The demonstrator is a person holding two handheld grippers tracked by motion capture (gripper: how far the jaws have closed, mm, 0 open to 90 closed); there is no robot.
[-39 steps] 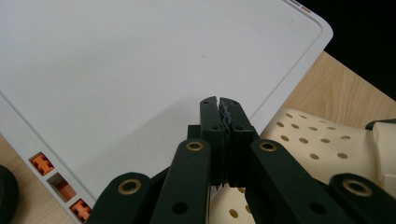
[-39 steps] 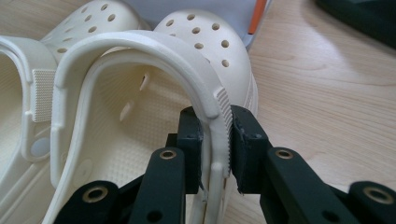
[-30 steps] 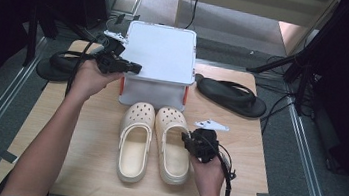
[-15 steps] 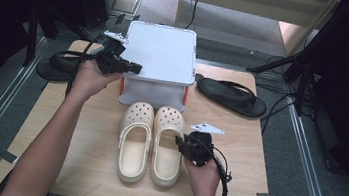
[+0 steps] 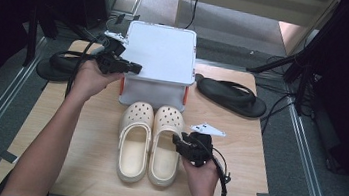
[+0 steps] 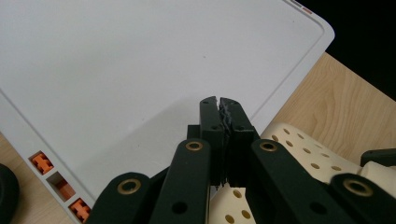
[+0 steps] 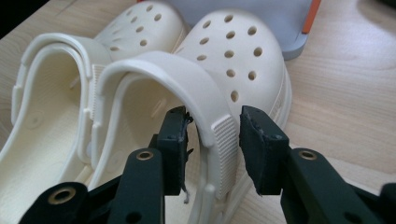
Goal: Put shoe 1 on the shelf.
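Two cream clogs stand side by side in front of a white box: the left clog and the right clog. My right gripper is at the right clog's outer side. In the right gripper view its jaws straddle the ribbed end of the heel strap on the right clog. They have just been opening and no longer press on the strap. My left gripper is shut and empty, lying over the left edge of the box lid. Its closed tips hover above the lid.
A black flip-flop lies to the right of the box and another black flip-flop to its left, both on the wooden tabletop. Orange latches sit on the box front. Cables trail off the table's right side.
The right clog has been pushed left and straightened, so it now lies against the left clog. The right gripper has shifted a little with it. The left hand has stayed put.
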